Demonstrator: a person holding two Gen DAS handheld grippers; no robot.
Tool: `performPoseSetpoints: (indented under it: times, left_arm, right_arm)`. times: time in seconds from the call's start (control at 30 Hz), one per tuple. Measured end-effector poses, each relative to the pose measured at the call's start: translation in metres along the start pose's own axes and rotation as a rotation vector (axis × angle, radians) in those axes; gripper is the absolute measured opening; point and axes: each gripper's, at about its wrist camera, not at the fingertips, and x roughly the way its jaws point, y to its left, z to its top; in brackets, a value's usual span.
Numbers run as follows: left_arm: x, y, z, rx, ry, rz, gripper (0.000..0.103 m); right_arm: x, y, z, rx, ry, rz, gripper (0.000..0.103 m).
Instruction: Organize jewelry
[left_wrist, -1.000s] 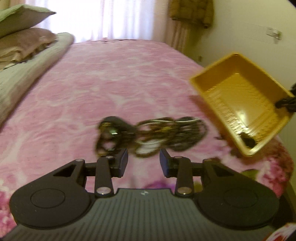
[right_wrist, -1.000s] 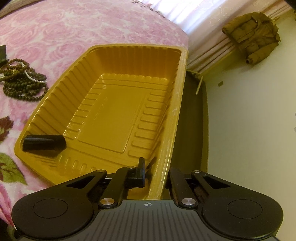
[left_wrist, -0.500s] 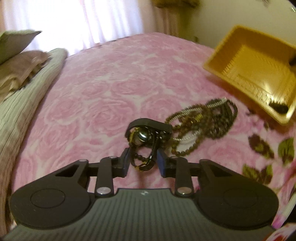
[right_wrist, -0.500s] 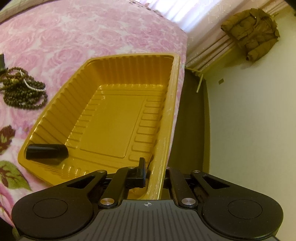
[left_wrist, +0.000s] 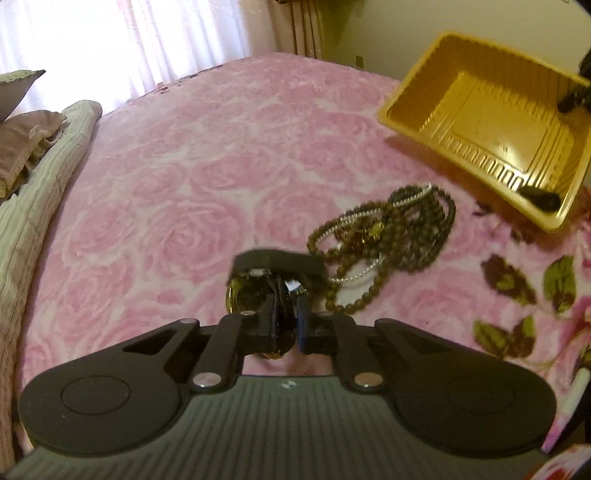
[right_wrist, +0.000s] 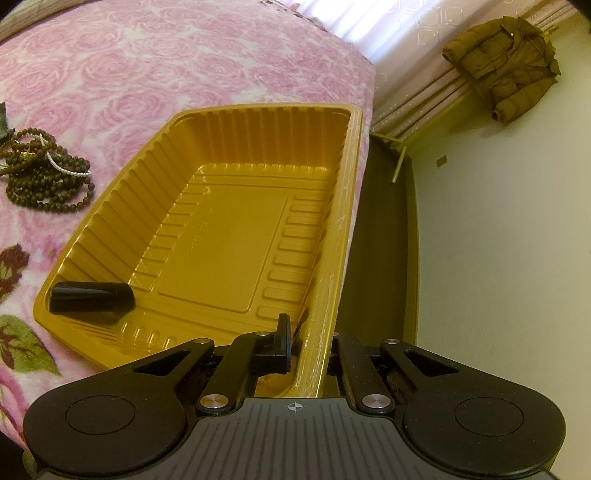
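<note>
Beads (left_wrist: 384, 236) on bedspread (left_wrist: 192, 177) between watch (left_wrist: 258, 295) and tray (left_wrist: 480, 122).

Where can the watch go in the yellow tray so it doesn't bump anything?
Most of the yellow tray floor is bare, from the middle to its far wall. The black tube fills one near corner, and the right tongs pinch the near rim.

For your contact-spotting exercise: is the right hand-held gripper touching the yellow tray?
Touching. The right wrist view shows the right hand-held gripper clamped on the yellow tray rim, a finger each side.
</note>
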Motion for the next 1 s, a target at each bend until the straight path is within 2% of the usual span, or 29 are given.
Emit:
performPoseSetpoints:
  times: [0.17,0.23,0.37,0.53,0.6,0.67,0.7,0.8,0.9,1.0]
  left_arm:
    - [-0.018,0.014,0.006,-0.037,-0.026,0.001,0.009]
    - [-0.024,0.021,0.008,-0.055,-0.037,0.007,0.0]
    - [-0.033,0.034,0.012,-0.088,-0.056,0.011,0.0]
    - [-0.033,0.04,0.006,-0.094,-0.038,0.039,0.001]
    - [-0.03,0.042,-0.003,-0.107,-0.025,0.056,0.007]
    - [-0.025,0.043,-0.014,-0.114,-0.003,0.056,0.026]
    - [-0.022,0.042,-0.019,-0.107,0.005,0.054,0.039]
    - [-0.011,0.038,-0.03,-0.069,0.021,0.058,0.05]
    - [-0.004,0.036,-0.035,-0.035,0.017,0.076,0.053]
    - [0.001,0.036,-0.035,-0.012,0.034,0.084,0.044]
  right_arm:
    - [0.0,0.001,0.0,0.0,-0.002,-0.001,0.005]
    - [0.0,0.0,0.0,0.0,-0.002,-0.001,0.005]
    - [0.0,0.0,0.0,-0.002,-0.005,-0.003,0.005]
    - [-0.003,0.003,-0.001,0.001,-0.012,-0.003,0.005]
    - [-0.005,0.002,-0.002,0.003,-0.013,-0.001,0.005]
    - [-0.005,0.002,-0.002,0.0,-0.012,-0.003,0.005]
    - [-0.004,0.002,-0.002,0.001,-0.011,-0.003,0.005]
    - [-0.004,0.001,-0.003,0.003,-0.009,-0.003,0.005]
    - [-0.005,0.001,-0.003,0.004,-0.007,-0.003,0.005]
    - [-0.003,0.001,-0.004,0.004,-0.004,-0.003,0.005]
